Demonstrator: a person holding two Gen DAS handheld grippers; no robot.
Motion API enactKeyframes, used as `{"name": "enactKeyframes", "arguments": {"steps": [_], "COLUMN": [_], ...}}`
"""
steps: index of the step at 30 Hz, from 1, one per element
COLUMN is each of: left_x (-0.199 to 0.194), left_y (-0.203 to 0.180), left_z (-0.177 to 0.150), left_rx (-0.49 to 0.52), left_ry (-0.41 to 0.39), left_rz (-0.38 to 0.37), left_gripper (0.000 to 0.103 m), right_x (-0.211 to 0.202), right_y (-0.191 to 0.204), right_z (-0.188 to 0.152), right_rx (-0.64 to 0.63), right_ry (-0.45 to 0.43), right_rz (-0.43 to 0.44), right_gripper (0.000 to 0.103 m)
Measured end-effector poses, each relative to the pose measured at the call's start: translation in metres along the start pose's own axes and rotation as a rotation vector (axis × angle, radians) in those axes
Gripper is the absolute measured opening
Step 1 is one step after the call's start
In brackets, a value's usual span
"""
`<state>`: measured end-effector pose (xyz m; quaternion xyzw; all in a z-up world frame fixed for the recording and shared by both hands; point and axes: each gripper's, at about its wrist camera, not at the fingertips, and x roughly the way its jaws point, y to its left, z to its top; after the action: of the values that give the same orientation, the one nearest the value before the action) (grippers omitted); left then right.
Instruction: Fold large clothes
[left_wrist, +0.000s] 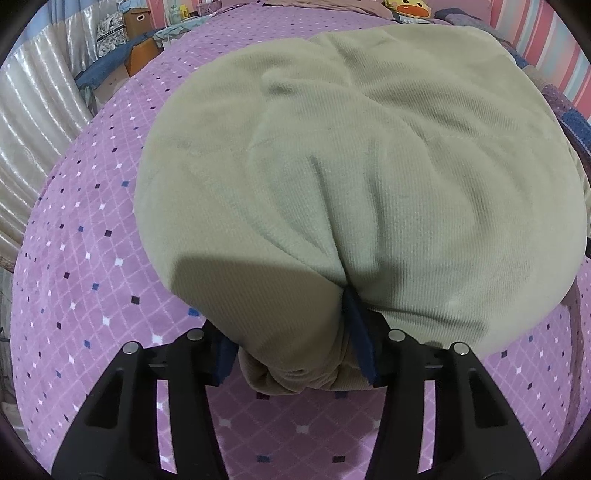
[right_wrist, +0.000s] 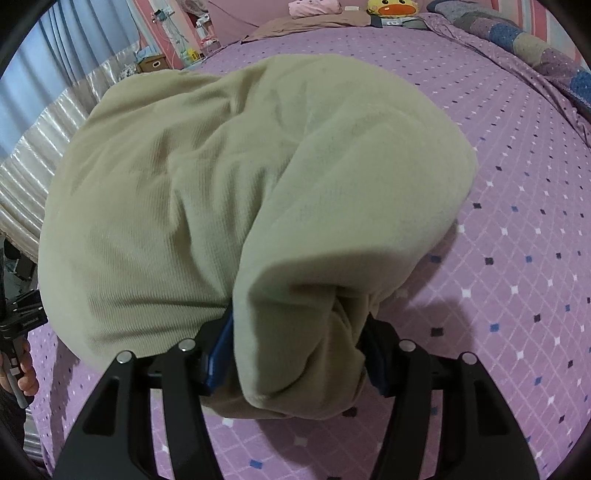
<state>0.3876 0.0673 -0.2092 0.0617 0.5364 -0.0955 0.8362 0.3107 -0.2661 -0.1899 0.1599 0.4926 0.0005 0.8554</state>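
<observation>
We work over the bed (left_wrist: 92, 258), its purple diamond sheet running wide on every side. The garment (left_wrist: 351, 166), a thick olive knit, lies bunched on the sheet and fills the middle of both views; in the left view it spreads from centre toward 1 o'clock, in the right view toward 10 o'clock.

Each of our tools clamps a gathered wad of its near hem. The left gripper (left_wrist: 299, 354) pinches a thick roll at 6 o'clock, pads pressed into cloth. The right gripper (right_wrist: 295, 354) does the same, its roll bulkier.

We judge that we are in mid fold: both near corners are gripped and raised off the sheet, ready to carry over the body. The next move calls for lifting both ends together, keeping them level and taut between us, then laying the hem onto the far edge.

Room is good. Bare sheet lies open at 3 o'clock in the right view and at 9 in the left. A quilt (right_wrist: 535, 48) borders the far side at 1 o'clock, and a duck toy (right_wrist: 391, 7) sits at 12, well apart.
</observation>
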Motion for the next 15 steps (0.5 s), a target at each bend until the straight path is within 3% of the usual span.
{"name": "enactKeyframes", "arguments": {"steps": [10, 15], "left_x": [-0.01, -0.019], "left_y": [0.007, 0.007], "left_z": [-0.006, 0.0], "left_rx": [-0.016, -0.011], "left_ry": [-0.002, -0.004], "left_rz": [-0.011, -0.011], "left_gripper": [0.049, 0.04], "right_x": [-0.003, -0.014], "right_y": [0.001, 0.006], "right_z": [-0.005, 0.004], "right_rx": [0.023, 0.029], "right_ry": [-0.012, -0.002], "right_rz": [-0.007, -0.014], "right_gripper": [0.058, 0.049]}}
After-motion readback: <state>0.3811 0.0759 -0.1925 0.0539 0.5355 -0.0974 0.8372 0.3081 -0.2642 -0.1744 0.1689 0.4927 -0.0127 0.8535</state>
